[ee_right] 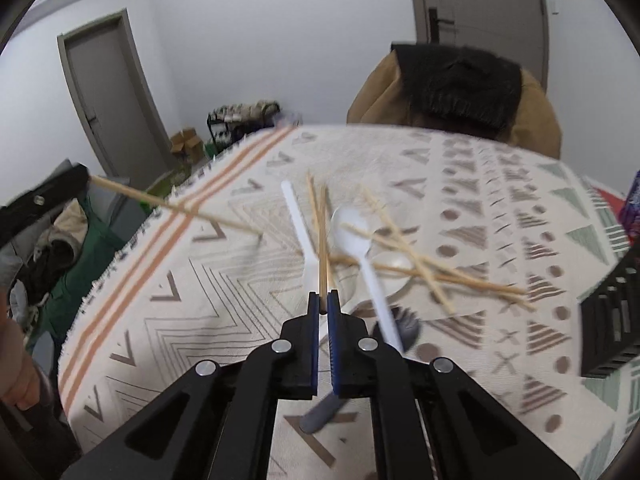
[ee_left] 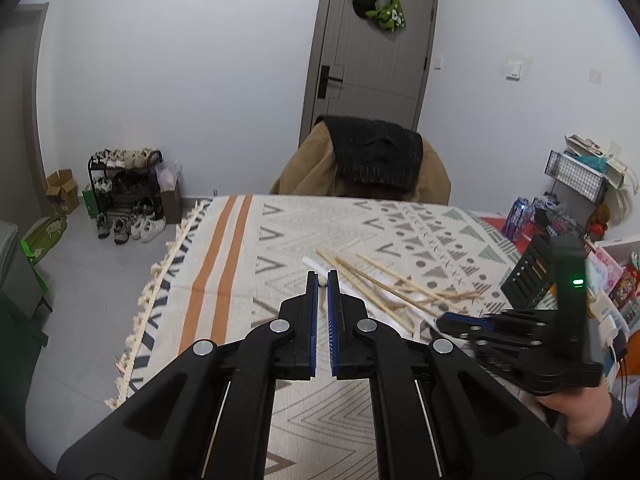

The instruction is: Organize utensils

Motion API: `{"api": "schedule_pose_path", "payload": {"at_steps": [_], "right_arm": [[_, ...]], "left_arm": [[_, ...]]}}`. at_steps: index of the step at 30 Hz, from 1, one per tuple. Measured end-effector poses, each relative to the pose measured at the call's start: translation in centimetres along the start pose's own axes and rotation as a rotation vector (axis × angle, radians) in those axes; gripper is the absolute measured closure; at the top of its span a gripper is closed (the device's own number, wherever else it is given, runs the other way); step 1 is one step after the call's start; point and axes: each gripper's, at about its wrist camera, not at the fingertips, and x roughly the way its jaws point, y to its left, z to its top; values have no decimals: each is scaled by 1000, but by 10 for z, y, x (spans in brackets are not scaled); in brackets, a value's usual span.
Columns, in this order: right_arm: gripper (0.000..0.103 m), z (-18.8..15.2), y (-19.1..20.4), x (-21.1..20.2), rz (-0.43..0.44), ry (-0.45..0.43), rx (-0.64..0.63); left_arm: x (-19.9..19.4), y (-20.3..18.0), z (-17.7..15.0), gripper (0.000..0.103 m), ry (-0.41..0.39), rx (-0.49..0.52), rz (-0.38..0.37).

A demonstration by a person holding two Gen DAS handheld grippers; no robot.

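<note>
Several wooden chopsticks (ee_right: 404,248) lie in a loose pile on the patterned tablecloth (ee_right: 200,280), mixed with white plastic spoons (ee_right: 360,248) and a grey fork (ee_right: 404,328). My right gripper (ee_right: 324,294) is shut on one chopstick (ee_right: 322,240) that points forward. My left gripper (ee_left: 323,276) is shut on another chopstick, seen end-on; it shows in the right wrist view (ee_right: 168,202) sticking out from the left gripper (ee_right: 86,178). The pile also shows in the left wrist view (ee_left: 400,284), right of the left gripper, with the right gripper (ee_left: 444,322) at it.
A black slotted utensil holder (ee_right: 612,320) stands at the table's right edge, also in the left wrist view (ee_left: 528,276). A chair draped with a tan jacket (ee_left: 360,160) sits at the far side. A shoe rack (ee_left: 124,188) stands on the floor to the left.
</note>
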Motion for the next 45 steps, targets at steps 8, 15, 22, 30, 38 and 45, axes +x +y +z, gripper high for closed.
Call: {"api": "schedule_pose_path", "payload": {"at_steps": [8,15,22,30,38,45], "right_arm": [[98,10,-19,-65,7,-138,42],[98,16,-43,-128,-42,-241,57],[98,13,-78,-203,-146,-354,97],[98,-5,-124,-273,-293,-425,173],[98,-20,-142,-281,-323,-381,196],[98,-21,-149,-273,-310,-343,191]], "left_arm": [[-8,-23,16,98,-47,42,-41],[-11,-57,35,98,-87,89,-106],[-13,-103,49,98,-124,138,-207],[-12,-159,66,98,-152,196,-340],[-14,-217,78,98,-170,264,-452],[-2,-250,80,98,-135,301,-511]]}}
